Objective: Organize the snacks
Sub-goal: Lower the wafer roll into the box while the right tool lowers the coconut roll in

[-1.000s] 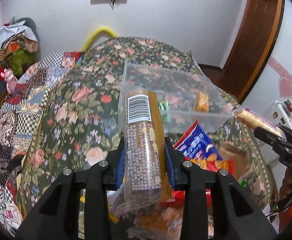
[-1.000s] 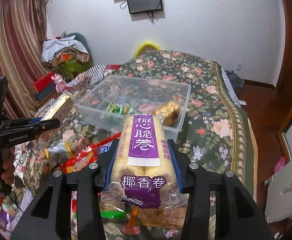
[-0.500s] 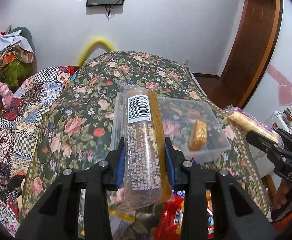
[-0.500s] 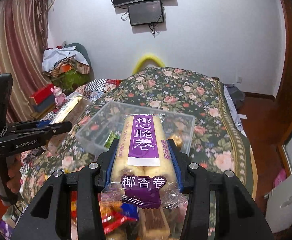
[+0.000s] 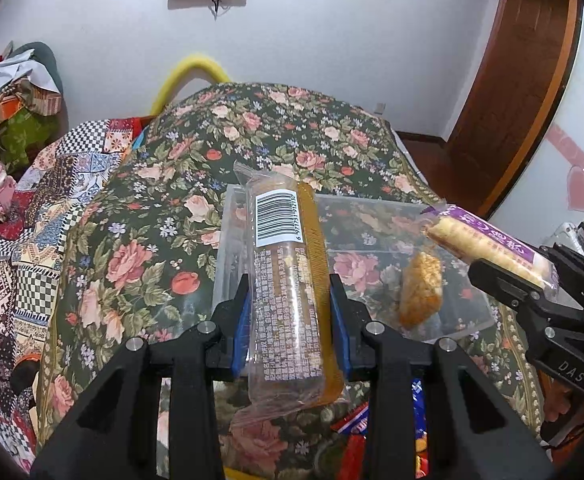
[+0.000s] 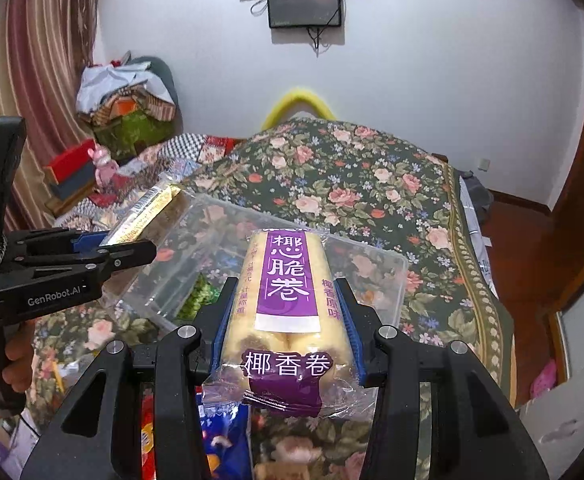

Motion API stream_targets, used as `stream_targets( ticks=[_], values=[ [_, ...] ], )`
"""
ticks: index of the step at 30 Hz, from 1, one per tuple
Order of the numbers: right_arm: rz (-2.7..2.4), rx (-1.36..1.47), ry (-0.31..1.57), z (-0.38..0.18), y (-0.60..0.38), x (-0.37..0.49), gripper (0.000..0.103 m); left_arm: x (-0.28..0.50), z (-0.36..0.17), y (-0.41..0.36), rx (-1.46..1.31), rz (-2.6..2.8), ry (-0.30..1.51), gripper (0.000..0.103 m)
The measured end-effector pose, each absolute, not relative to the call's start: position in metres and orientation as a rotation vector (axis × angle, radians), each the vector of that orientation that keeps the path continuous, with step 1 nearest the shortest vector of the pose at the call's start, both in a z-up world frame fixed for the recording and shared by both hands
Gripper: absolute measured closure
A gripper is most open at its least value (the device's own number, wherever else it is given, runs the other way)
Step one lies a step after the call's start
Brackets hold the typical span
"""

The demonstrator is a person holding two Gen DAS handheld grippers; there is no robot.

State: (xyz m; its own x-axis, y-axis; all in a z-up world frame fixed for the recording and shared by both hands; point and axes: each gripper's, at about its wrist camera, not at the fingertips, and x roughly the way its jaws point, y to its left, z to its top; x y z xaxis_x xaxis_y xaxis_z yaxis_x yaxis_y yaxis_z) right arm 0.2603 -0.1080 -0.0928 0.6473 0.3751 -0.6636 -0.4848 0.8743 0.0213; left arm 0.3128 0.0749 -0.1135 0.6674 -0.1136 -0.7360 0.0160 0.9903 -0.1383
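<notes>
My left gripper [image 5: 290,312] is shut on a long brown biscuit pack [image 5: 286,280] with a barcode, held over the left end of a clear plastic box [image 5: 371,248] on the floral bedspread. My right gripper [image 6: 288,316] is shut on a purple-labelled coconut roll pack [image 6: 288,292], held above the same box [image 6: 379,264]. Each gripper shows in the other view: the right one [image 5: 531,280] at the box's right side, the left one [image 6: 132,248] at its left. A golden wrapped snack [image 5: 419,290] and a green one [image 6: 198,298] lie inside the box.
Loose snack packs [image 5: 371,432] in red and blue lie on the bed [image 5: 252,140] just in front of the box. A patchwork quilt [image 5: 32,220] and piled clothes [image 5: 8,96] are at the left. A wooden door frame [image 5: 523,80] stands at the right.
Both grippers have moved forward and lower with their packs, so the box is nearer and larger below them. The loose snack pile has slid out toward the bottom edge.
</notes>
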Motion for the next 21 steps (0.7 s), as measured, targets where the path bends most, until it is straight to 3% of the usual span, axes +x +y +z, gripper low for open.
stream_targets(
  ticks=[21],
  values=[
    [0.497, -0.252, 0.896, -0.134, -0.087, 0.304, 0.057, 0.348, -0.149, 0.073, -0.094, -0.049, 0.915, 0.066]
  ],
)
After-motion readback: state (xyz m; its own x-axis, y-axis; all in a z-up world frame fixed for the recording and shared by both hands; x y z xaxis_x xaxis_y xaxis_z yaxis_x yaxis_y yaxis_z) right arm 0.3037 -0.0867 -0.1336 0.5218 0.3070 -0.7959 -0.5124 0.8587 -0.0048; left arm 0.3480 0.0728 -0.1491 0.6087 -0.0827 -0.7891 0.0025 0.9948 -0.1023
